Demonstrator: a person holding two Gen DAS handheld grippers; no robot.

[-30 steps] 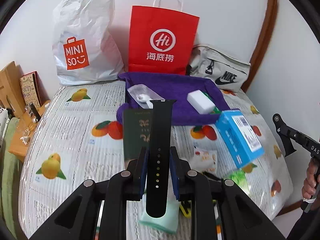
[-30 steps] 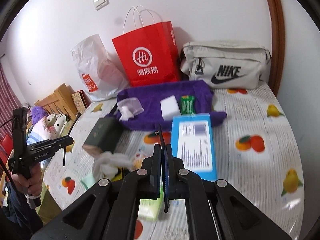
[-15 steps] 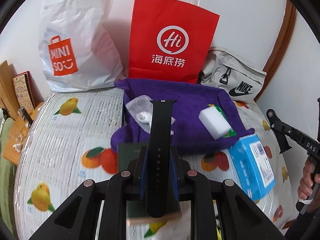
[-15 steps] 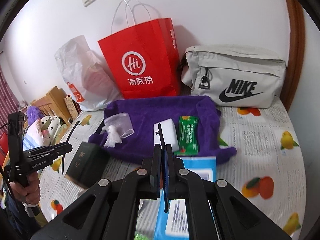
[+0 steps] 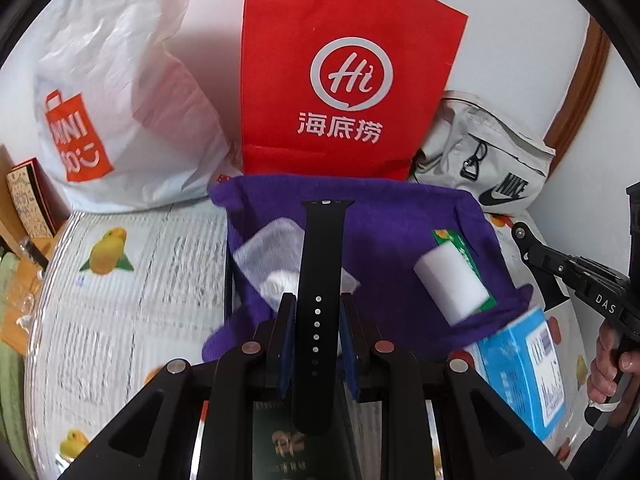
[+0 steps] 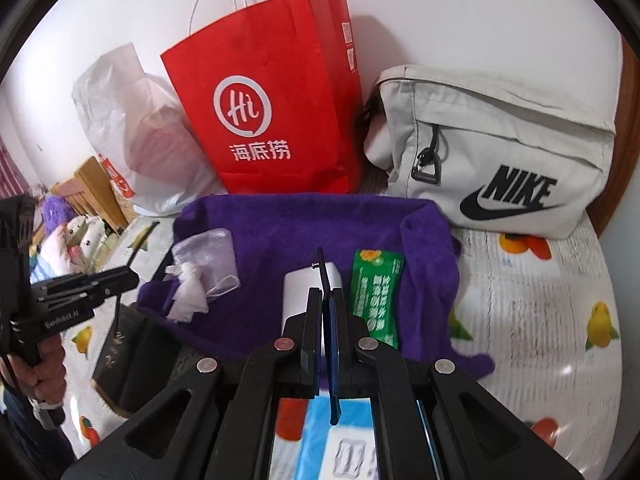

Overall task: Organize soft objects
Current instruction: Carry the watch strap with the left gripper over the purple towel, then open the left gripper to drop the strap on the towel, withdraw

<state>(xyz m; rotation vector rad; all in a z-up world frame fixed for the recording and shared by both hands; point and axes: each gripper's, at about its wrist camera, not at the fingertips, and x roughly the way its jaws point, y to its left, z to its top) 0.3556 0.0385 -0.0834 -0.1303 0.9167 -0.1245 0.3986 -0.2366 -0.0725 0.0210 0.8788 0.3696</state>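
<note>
My left gripper (image 5: 316, 300) is shut on a black watch strap (image 5: 323, 248) with holes, holding it flat and pointing forward over the purple towel (image 5: 400, 224). My right gripper (image 6: 325, 294) is shut on a second black strap piece (image 6: 323, 276), seen edge-on, above the same towel (image 6: 288, 232). On the towel lie a clear bag with white tissue (image 5: 276, 256), a white foam block (image 5: 452, 284) and a green packet (image 6: 374, 292). Each gripper shows in the other's view: the right (image 5: 568, 272), the left (image 6: 80, 284).
Against the wall stand a white Miniso bag (image 5: 104, 112), a red paper bag (image 5: 344, 80) and a grey Nike pouch (image 6: 500, 152). A blue box (image 5: 524, 364) and a dark green booklet (image 6: 128, 360) lie on the fruit-print cover near the towel's front edge.
Both grippers have moved forward toward the purple towel, still holding their straps. The towel and bags look larger and closer; the blue box and booklet have slid toward the bottom of the views.
</note>
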